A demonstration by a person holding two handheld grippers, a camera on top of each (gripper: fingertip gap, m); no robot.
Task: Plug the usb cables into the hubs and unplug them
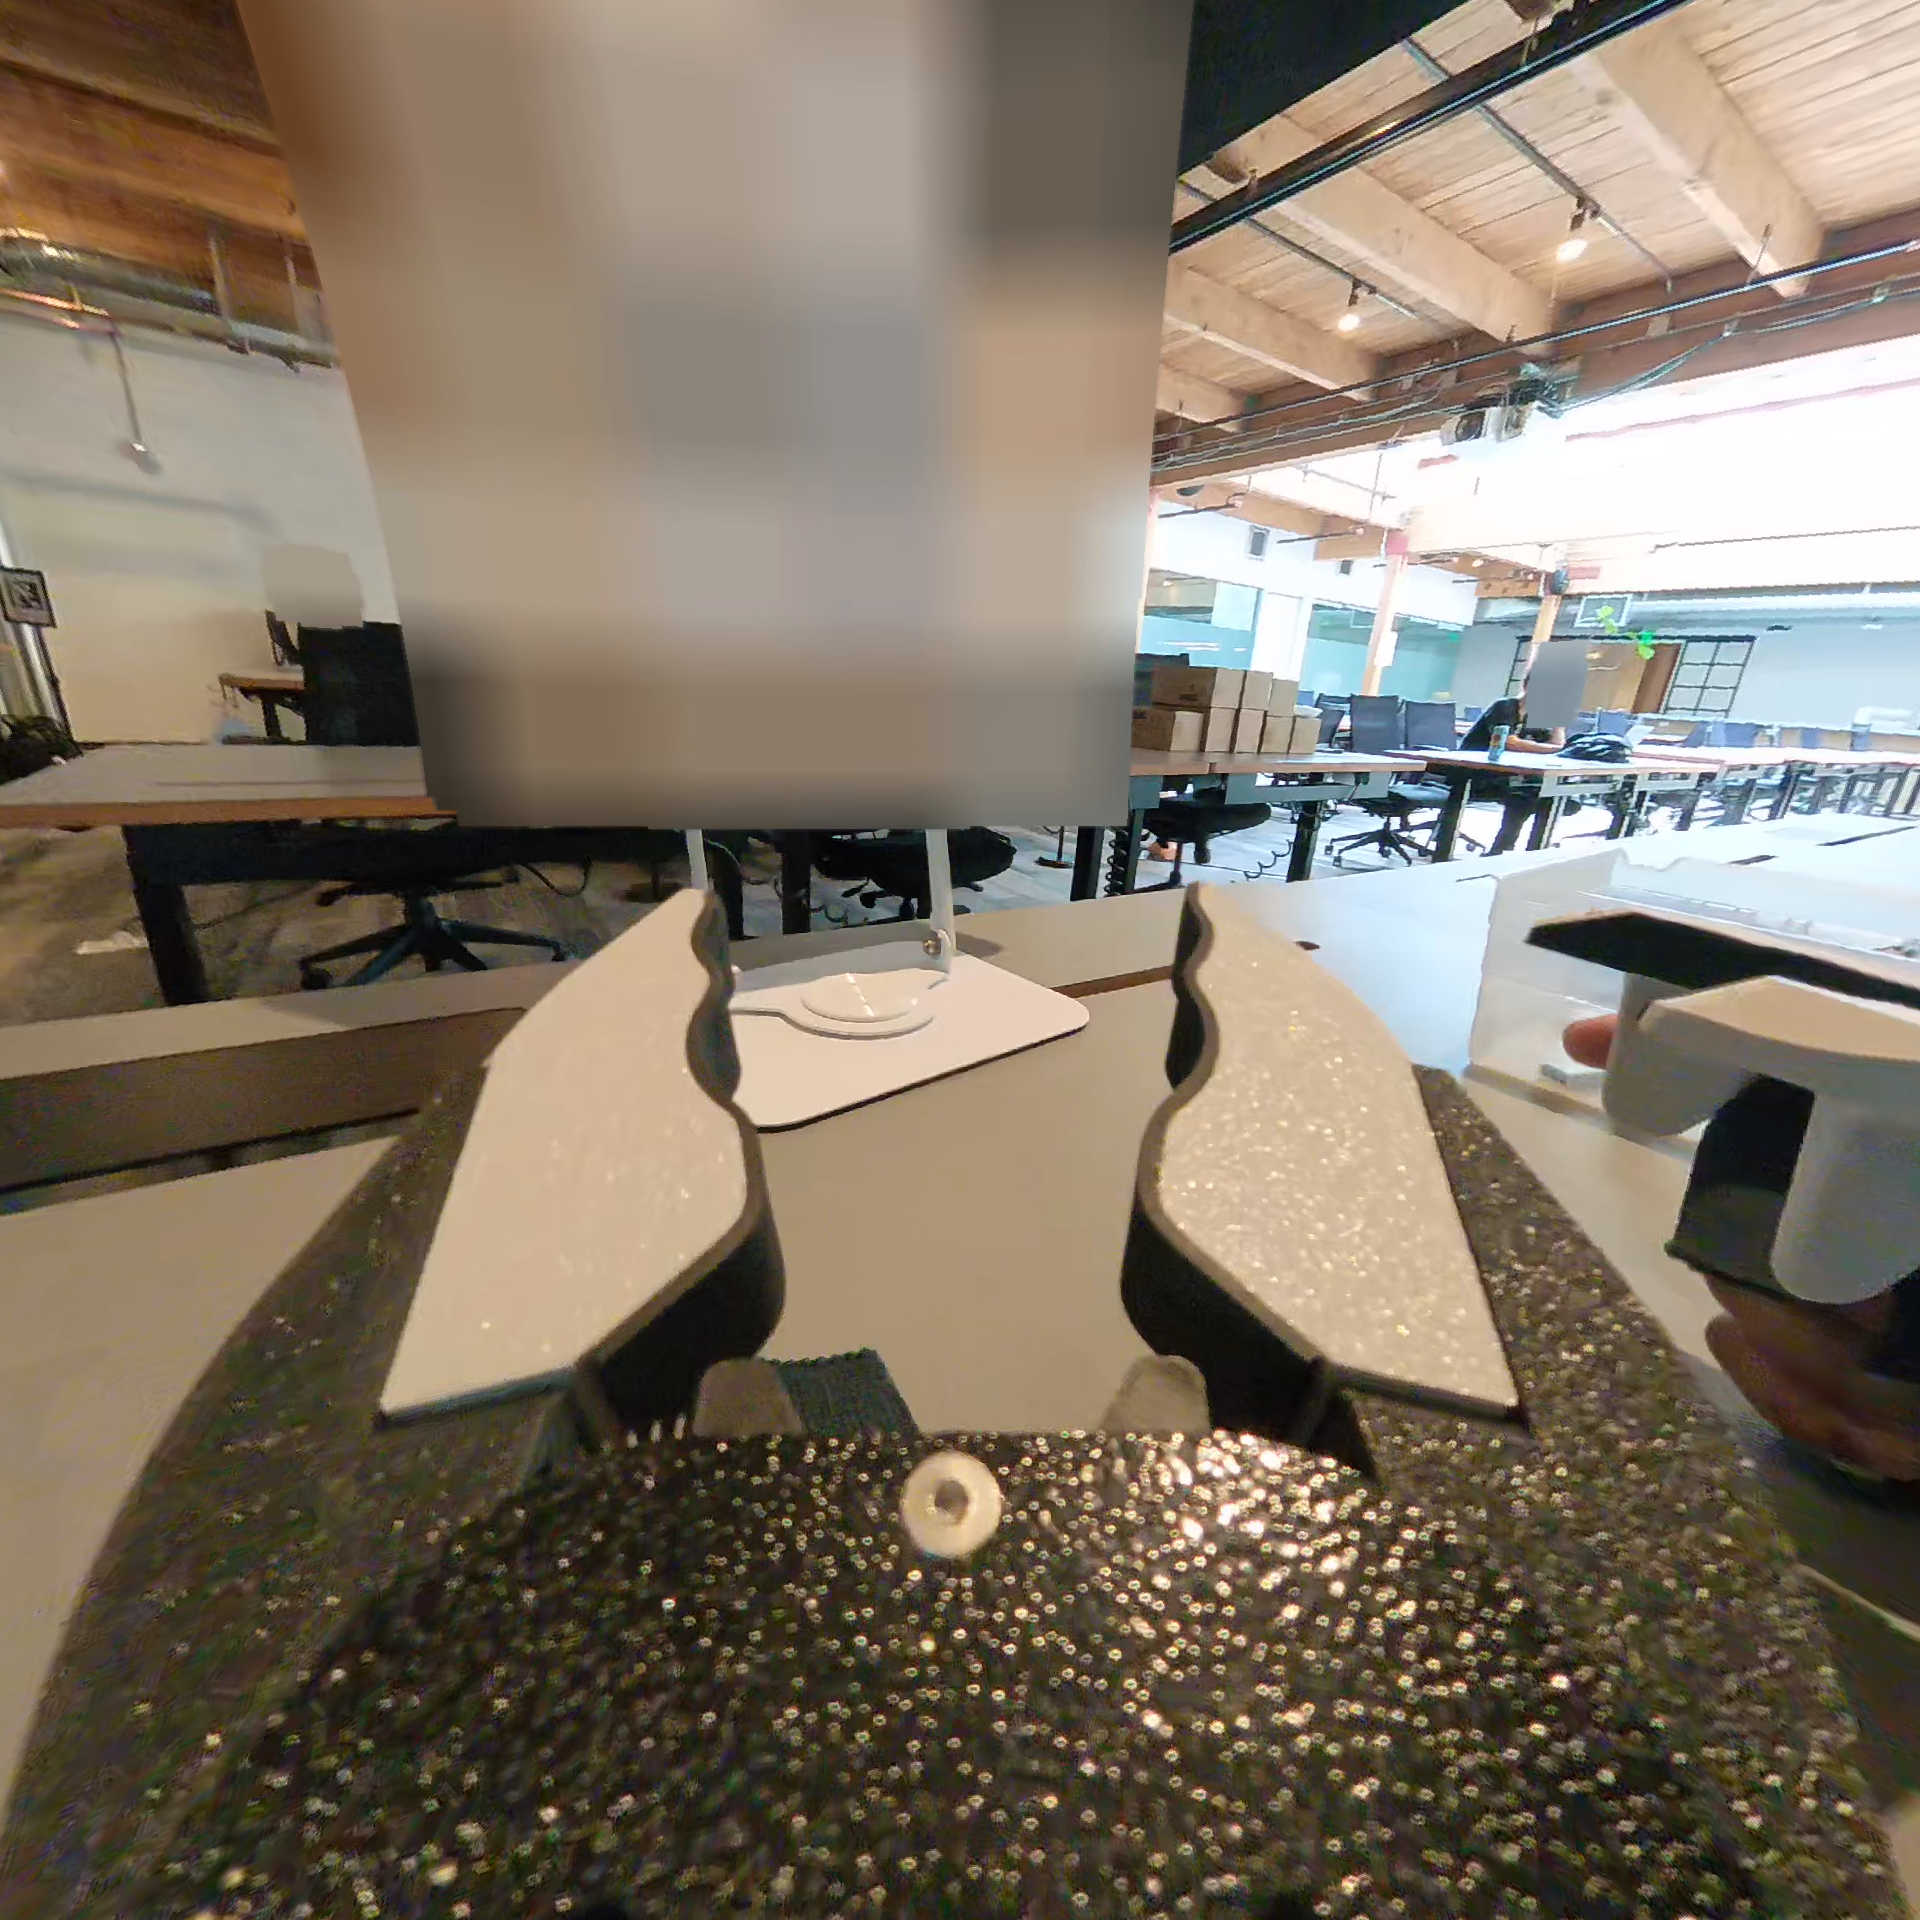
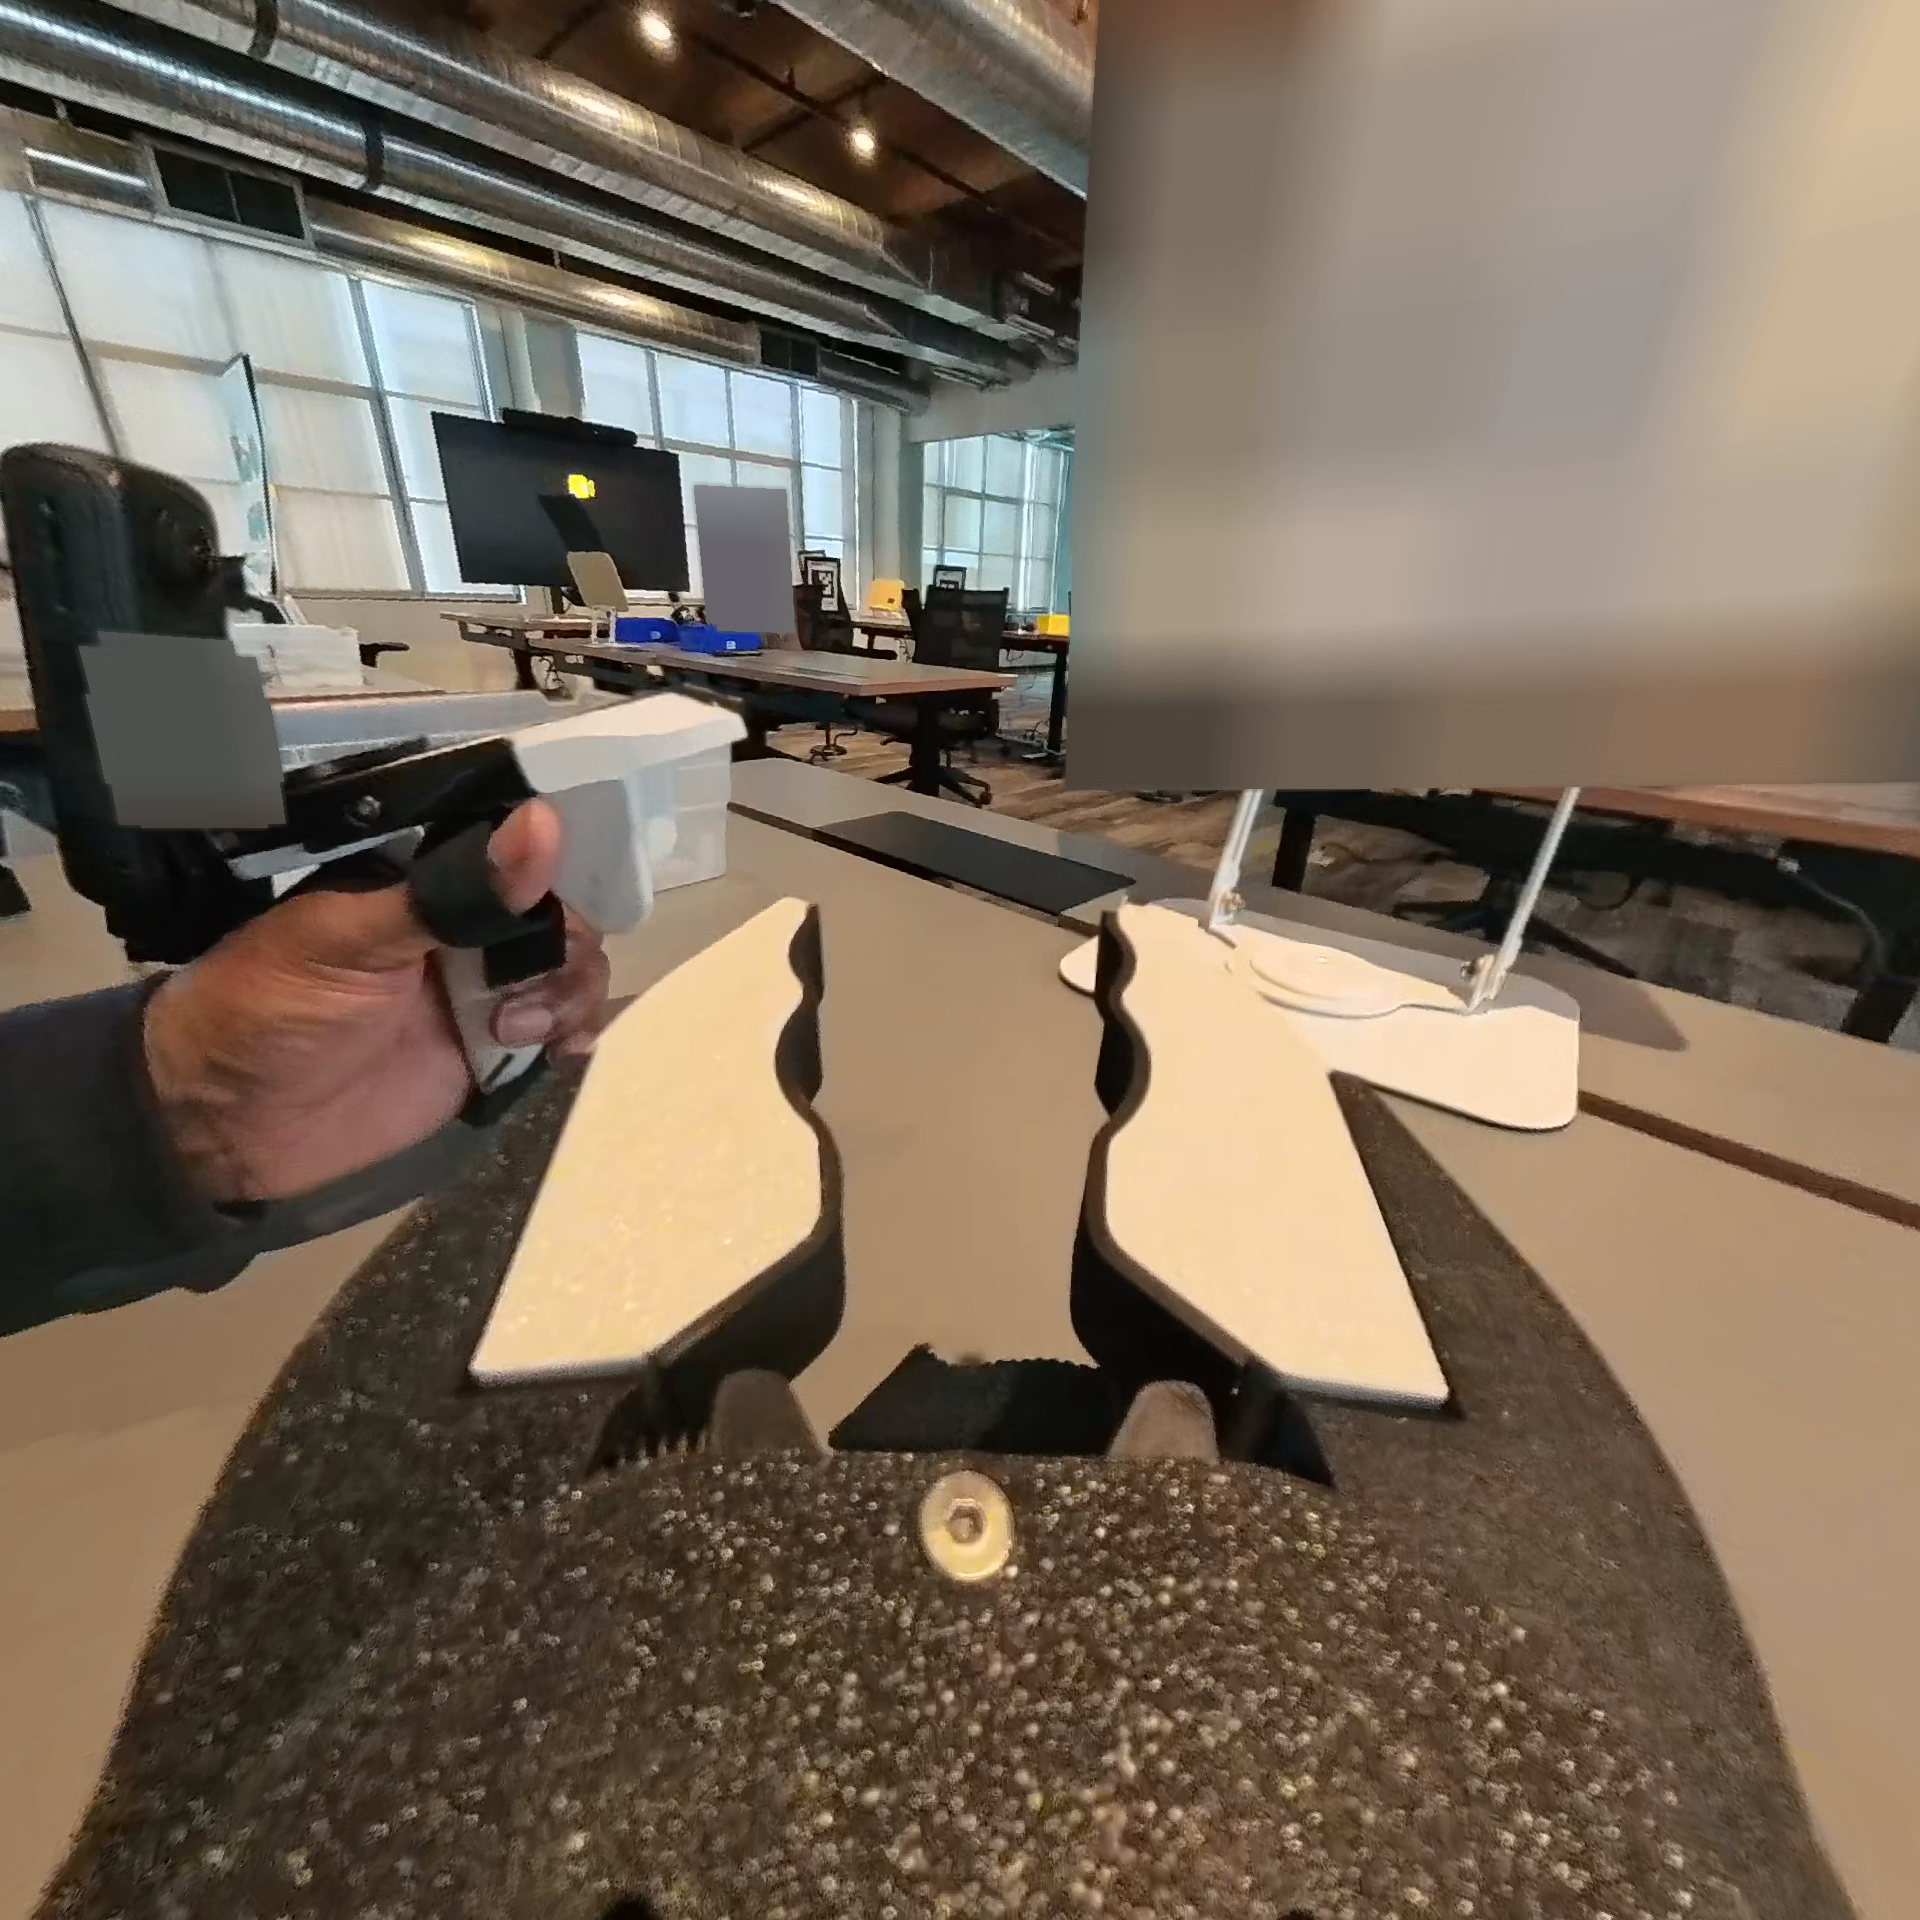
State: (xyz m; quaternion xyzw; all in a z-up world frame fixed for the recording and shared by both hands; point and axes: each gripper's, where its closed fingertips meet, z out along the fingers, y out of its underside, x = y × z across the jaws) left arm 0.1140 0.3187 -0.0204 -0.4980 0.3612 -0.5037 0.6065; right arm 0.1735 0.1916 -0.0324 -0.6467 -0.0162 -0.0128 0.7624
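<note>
1. Left gripper [image 1: 945, 935]: jaws spread wide, nothing between them, held just above the grey desk [image 1: 935, 1247].
2. Right gripper [image 2: 961, 940]: jaws likewise wide apart and empty, over the same grey desk [image 2: 956, 1143].
3. Straight ahead of both grippers: a white stand base [image 1: 894, 1039] flat on the desk, with a round disc set in it and 2 thin white struts rising from it into a blurred patch above.
4. In the right wrist view, the same white stand base [image 2: 1455, 1049] just beyond the right finger [image 2: 1247, 1143], partly hidden by its tip.
5. In the right wrist view, far left: a hand [image 2: 343, 1039] in a dark sleeve wrapped round the handle of the other gripper, thumb on its black trigger.
6. In the left wrist view, at the right edge: a second hand [image 1: 1818, 1382] round a white and black gripper handle, mostly cut off by the frame.
7. Behind that handle: a translucent plastic bin [image 1: 1558, 935] on the desk; contents too unclear to name.
8. USB cables and hubs: none to be made out in either view, so their place cannot be told.
9. Beyond the desk: an open office with long desks, black chairs, stacked cardboard boxes [image 1: 1216, 707] and a large dark screen [image 2: 561, 509] before the windows.
</note>
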